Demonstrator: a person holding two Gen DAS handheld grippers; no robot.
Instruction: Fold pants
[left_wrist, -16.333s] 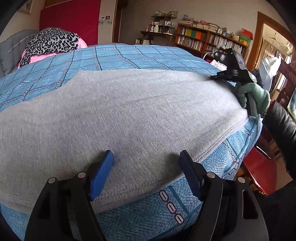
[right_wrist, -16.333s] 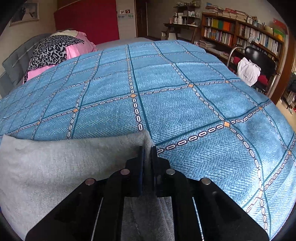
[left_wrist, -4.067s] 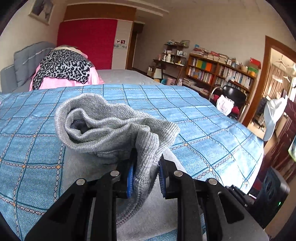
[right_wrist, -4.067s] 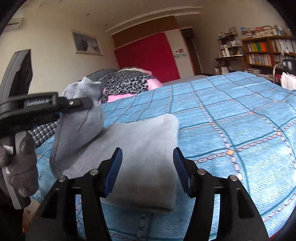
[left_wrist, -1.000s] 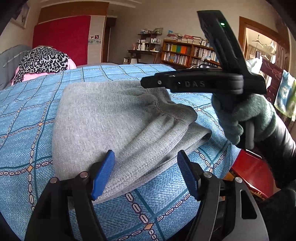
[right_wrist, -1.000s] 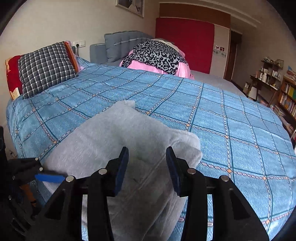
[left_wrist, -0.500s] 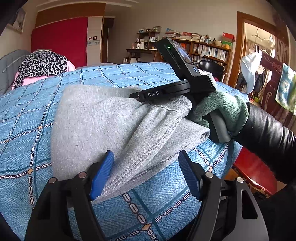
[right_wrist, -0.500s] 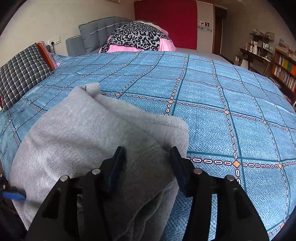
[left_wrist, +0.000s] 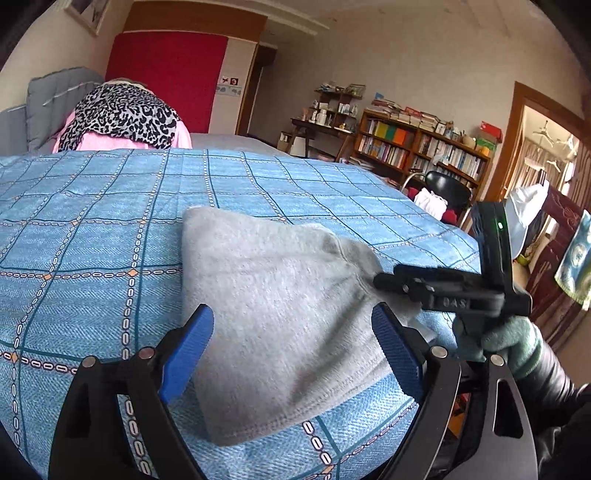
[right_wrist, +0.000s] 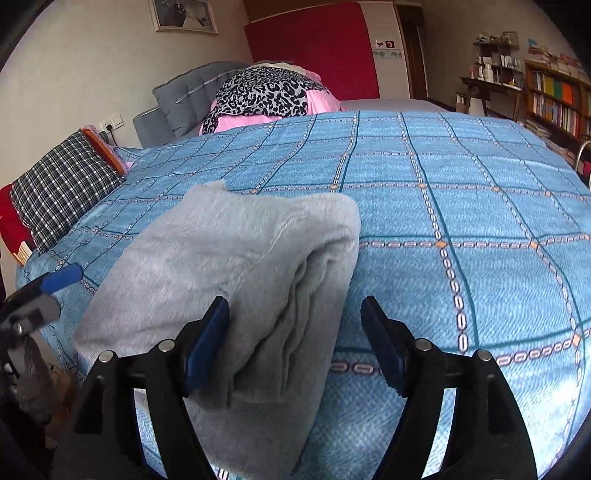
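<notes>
Item: grey fleece pants (left_wrist: 280, 306), folded to a compact thick bundle, lying near the front edge of the blue checked quilted bedspread (left_wrist: 110, 229).
Left gripper (left_wrist: 291, 350): spread wide, empty.
Right gripper (right_wrist: 295, 343): likewise spread, empty.
Step, judged: folding near complete; next, smooth or square the bundle.
Containers: none.

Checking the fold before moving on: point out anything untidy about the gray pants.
The gray pants lie folded on the blue bedspread, but the layered edge nearest the right claw bunches into uneven ridges rather than lying flush.
</notes>
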